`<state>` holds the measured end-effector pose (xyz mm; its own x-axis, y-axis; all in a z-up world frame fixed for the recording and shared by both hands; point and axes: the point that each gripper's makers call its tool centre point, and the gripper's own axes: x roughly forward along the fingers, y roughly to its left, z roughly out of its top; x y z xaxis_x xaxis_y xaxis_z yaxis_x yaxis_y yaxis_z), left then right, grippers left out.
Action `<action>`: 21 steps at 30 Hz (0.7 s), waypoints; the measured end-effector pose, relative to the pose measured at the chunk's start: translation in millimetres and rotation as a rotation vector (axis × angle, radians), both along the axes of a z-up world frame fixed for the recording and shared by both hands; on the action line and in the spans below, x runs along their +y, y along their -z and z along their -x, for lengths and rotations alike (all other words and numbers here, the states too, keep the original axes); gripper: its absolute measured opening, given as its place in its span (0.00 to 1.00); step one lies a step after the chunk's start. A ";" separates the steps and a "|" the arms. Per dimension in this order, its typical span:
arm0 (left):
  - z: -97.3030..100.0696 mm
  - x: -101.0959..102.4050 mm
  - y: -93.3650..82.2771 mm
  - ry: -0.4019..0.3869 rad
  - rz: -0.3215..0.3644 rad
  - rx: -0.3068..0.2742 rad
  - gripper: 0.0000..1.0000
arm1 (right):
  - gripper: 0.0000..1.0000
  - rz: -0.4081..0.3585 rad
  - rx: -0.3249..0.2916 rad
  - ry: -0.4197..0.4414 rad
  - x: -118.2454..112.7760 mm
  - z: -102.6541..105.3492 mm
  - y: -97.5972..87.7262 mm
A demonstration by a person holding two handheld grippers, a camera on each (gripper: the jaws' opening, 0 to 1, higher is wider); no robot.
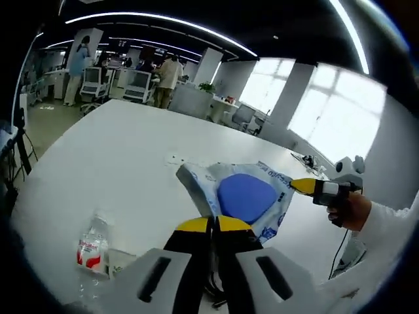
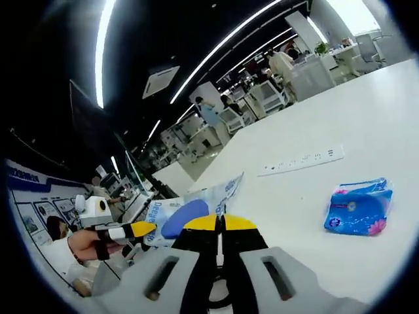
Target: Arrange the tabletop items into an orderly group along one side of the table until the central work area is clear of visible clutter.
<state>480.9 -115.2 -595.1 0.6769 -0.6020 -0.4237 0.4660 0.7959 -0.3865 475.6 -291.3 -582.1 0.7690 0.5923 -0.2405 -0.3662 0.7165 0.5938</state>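
A white plastic packet with a blue oval panel [image 1: 245, 196] is held up off the counter [image 1: 124, 157] between the two tools. In the left gripper view the left hand-held gripper [image 1: 213, 224] has its yellow-tipped jaws pressed together on the packet's near lower edge, while the right hand-held gripper [image 1: 302, 186] comes in from the right, its yellow tip touching the packet's far side, with a person's hand [image 1: 352, 209] and white sleeve behind it. In the right gripper view the same packet [image 2: 190, 212] shows just above the right hand-held gripper [image 2: 219, 224], whose jaws are closed on its edge, and the left hand-held gripper [image 2: 144, 229] reaches in from the left to the packet's other end.

The left gripper view also shows a clear water bottle with a red label [image 1: 93, 245] lying on the counter near the bottom left, with a small pale item just beside it that is too blurred to identify. The right gripper view shows a blue tissue pack with pink flowers [image 2: 359, 208] lying on the counter [image 2: 340, 111] to the right, and a white power strip [image 2: 301, 161] further back, well apart from it.

Behind the counter lie office desks, chairs and several standing people.
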 end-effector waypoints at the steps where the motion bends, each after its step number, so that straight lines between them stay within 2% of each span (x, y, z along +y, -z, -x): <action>1: -4.4 -1.6 -1.4 0.002 0.004 -0.002 0.00 | 0.00 0.001 0.000 0.011 -2.5 -1.7 0.1; 6: -24.3 -13.0 -4.9 0.031 0.003 -0.017 0.00 | 0.00 0.009 -0.006 0.047 -11.6 -8.9 -0.1; 11: -46.0 -22.7 -1.1 0.048 0.008 -0.020 0.00 | 0.00 0.028 -0.002 0.081 -20.6 -17.6 7.1; 21: -81.1 -38.7 26.1 0.069 0.018 -0.009 0.00 | 0.00 0.054 0.046 0.158 -33.9 -36.6 38.3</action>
